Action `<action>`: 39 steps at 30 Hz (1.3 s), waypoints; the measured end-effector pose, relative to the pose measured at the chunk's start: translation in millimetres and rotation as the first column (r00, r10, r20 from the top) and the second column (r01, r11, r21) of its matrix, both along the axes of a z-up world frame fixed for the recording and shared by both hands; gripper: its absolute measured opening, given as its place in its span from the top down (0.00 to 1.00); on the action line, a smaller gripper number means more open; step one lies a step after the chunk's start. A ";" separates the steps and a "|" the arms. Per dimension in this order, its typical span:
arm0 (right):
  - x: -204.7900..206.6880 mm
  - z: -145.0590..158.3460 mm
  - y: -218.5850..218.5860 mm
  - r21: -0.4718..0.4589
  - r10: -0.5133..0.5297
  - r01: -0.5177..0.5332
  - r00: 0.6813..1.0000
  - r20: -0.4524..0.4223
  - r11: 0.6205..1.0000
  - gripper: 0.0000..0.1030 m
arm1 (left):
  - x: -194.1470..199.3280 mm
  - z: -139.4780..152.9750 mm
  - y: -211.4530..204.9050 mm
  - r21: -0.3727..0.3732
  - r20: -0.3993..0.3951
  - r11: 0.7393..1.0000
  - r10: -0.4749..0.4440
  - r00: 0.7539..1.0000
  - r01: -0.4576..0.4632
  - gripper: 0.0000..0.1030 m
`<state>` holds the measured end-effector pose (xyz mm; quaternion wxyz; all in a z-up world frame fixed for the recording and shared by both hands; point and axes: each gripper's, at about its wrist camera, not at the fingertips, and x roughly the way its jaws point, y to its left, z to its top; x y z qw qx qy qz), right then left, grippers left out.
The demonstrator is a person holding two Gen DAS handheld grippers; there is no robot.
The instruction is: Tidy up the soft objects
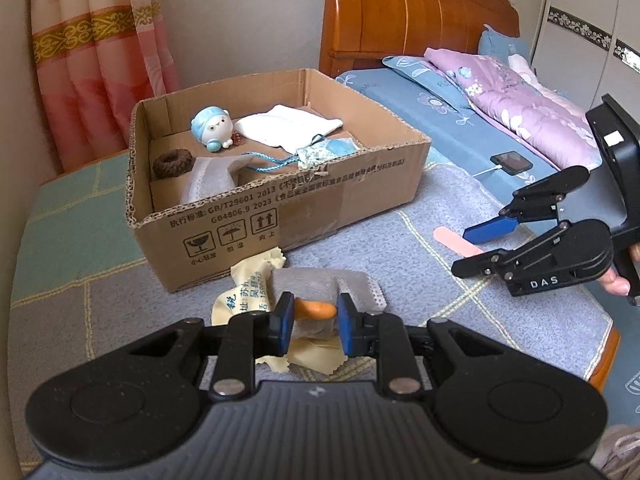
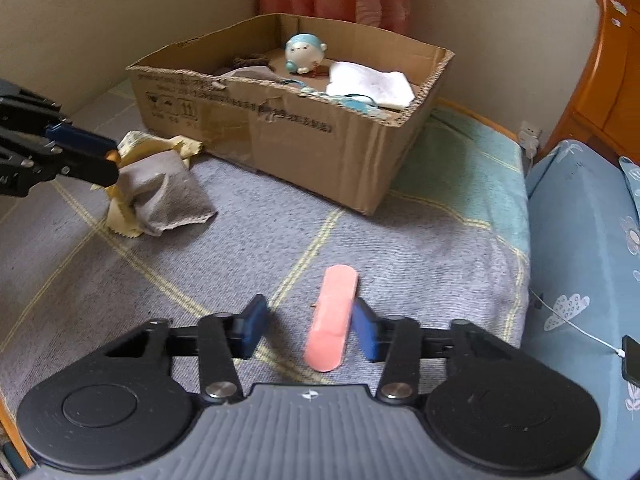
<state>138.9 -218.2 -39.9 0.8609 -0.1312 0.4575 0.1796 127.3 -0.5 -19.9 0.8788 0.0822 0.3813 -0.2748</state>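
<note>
L gripper (image 1: 314,322): jaws nearly together, blue pads clamped on a small orange object (image 1: 316,309), right over a grey cloth (image 1: 320,284) and a cream wrapper w/ printed text (image 1: 244,300) on the grey checked blanket (image 1: 440,240). What the orange thing is, can't tell; most of it sits behind the pads.

R gripper (image 2: 310,328): jaws partly open, with no earlier frame to compare. A pink strip (image 2: 331,316) lies flat between them; right pad (image 2: 366,330) looks to be touching its edge, left pad (image 2: 252,326) well apart. Not gripped.

Beyond both: open cardboard box (image 2: 320,136) holding a blue-white toy figure (image 1: 212,128), white cloth (image 1: 288,124), brown ring (image 1: 173,163), blue cord w/ pouch (image 1: 304,156). Box contents partly hidden by its near wall in the right view. A phone (image 1: 512,162) on a cable lies on the blue bedsheet, cut off at the edge of the right view.
</note>
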 end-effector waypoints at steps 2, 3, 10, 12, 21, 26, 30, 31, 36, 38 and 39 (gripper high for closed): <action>0.6 0.0 -1.3 0.000 -0.008 0.008 1.000 -0.001 1.000 0.61 | -0.6 0.5 0.5 -0.001 0.002 1.000 -0.002 1.000 0.002 0.79; 0.3 -0.1 -1.3 -0.003 -0.011 0.011 1.000 0.001 1.000 0.66 | -0.6 0.7 0.8 -0.001 0.002 1.000 -0.003 1.000 0.003 0.79; -1.3 0.7 -2.4 -0.011 -0.016 0.016 1.000 -0.005 1.000 0.75 | -0.1 1.8 1.8 -0.005 0.007 1.000 -0.004 1.000 0.004 0.79; -2.2 1.3 -2.5 -0.017 -0.011 0.011 1.000 -0.006 1.000 0.77 | -0.1 1.7 2.0 -0.006 0.006 1.000 -0.005 1.000 0.005 0.79; -2.5 3.2 -6.9 -0.005 -0.061 0.061 0.998 -0.028 0.998 0.74 | -1.3 1.9 1.0 -0.004 0.007 1.000 -0.011 1.000 0.011 0.79; -5.1 1.3 3.8 -0.032 -0.151 0.150 0.989 -0.008 0.988 0.74 | -1.6 1.3 -1.2 -0.001 0.005 1.000 -0.014 1.000 0.014 0.79; -6.7 0.1 5.4 -0.034 -0.185 0.185 0.983 0.011 0.982 0.78 | -1.7 1.5 -2.5 -0.001 0.005 1.000 -0.021 1.000 0.021 0.79; -7.1 0.3 4.8 -0.035 -0.187 0.187 0.982 0.013 0.982 0.78 | -1.8 1.7 -2.7 0.000 0.006 1.000 -0.022 1.000 0.022 0.79; -9.3 6.2 -0.5 -0.023 -0.184 0.184 0.983 0.015 0.983 0.80 | -2.1 3.7 -3.6 0.005 0.009 1.000 -0.026 1.000 0.026 0.79; -10.4 9.7 -0.9 -0.019 -0.177 0.177 0.984 0.016 0.984 0.80 | -2.9 5.0 -4.3 0.006 0.010 1.000 -0.030 0.999 0.030 0.79; -11.2 11.9 -1.2 -0.016 -0.171 0.172 0.985 0.014 0.985 0.80 | -3.5 5.9 -4.6 0.008 0.011 0.999 -0.032 0.999 0.032 0.79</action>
